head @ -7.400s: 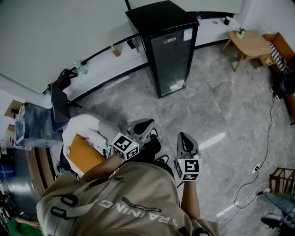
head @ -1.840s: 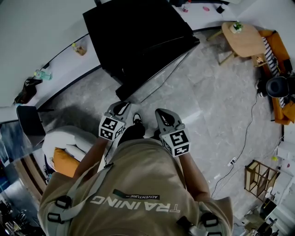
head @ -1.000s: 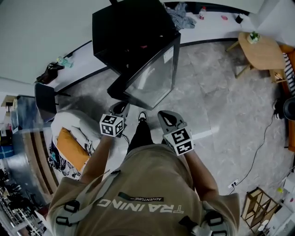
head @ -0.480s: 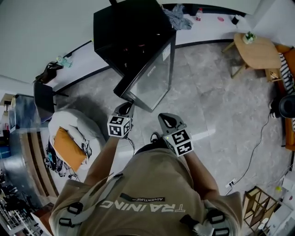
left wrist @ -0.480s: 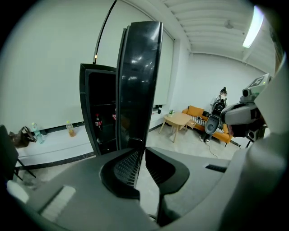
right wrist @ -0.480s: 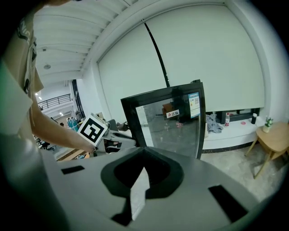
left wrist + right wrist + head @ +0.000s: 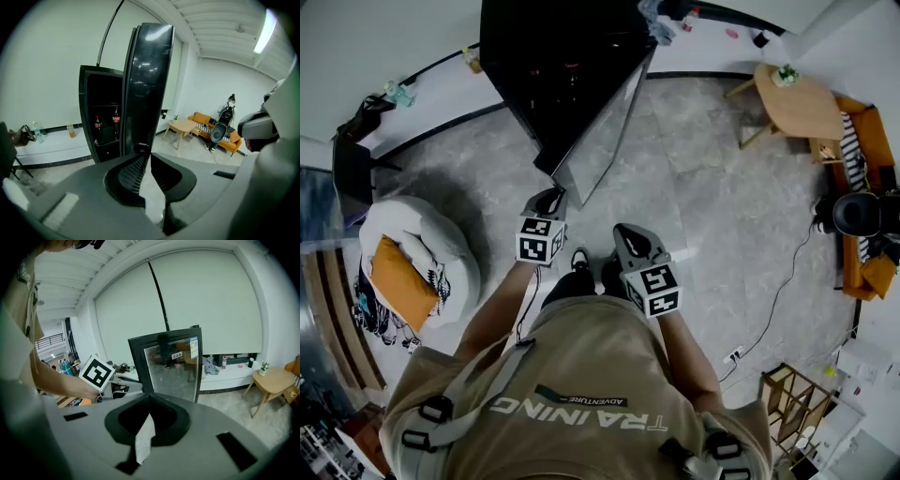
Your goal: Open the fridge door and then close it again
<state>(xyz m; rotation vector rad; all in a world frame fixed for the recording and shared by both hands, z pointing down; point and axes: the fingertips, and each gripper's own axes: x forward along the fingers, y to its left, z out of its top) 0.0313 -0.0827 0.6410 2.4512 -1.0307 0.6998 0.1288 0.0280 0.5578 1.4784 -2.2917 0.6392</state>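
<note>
While the fridge [image 7: 553,56] stands with its door [image 7: 600,131] swung well out from the cabinet, the person's bare left arm [image 7: 492,314] reaches forward. It puts the left gripper [image 7: 547,202] at the door's free edge, low down. In the left gripper view the jaws of the left gripper [image 7: 143,154] meet at their tips right against that edge of the door [image 7: 147,84], seen edge-on. Whether they pinch any of it cannot be told.

The right arm [image 7: 684,347] is bent, and the right gripper [image 7: 628,246] hangs just beside the left, apart from the door. Its own view shows the right gripper [image 7: 149,401] closed on nothing, facing the glass of the door [image 7: 171,371].

The fridge's top runs off the head view's upper edge. Its inside is dark there, and only the left gripper view shows two bottles [image 7: 97,124] on a shelf. The person's torso hides the legs.
</note>
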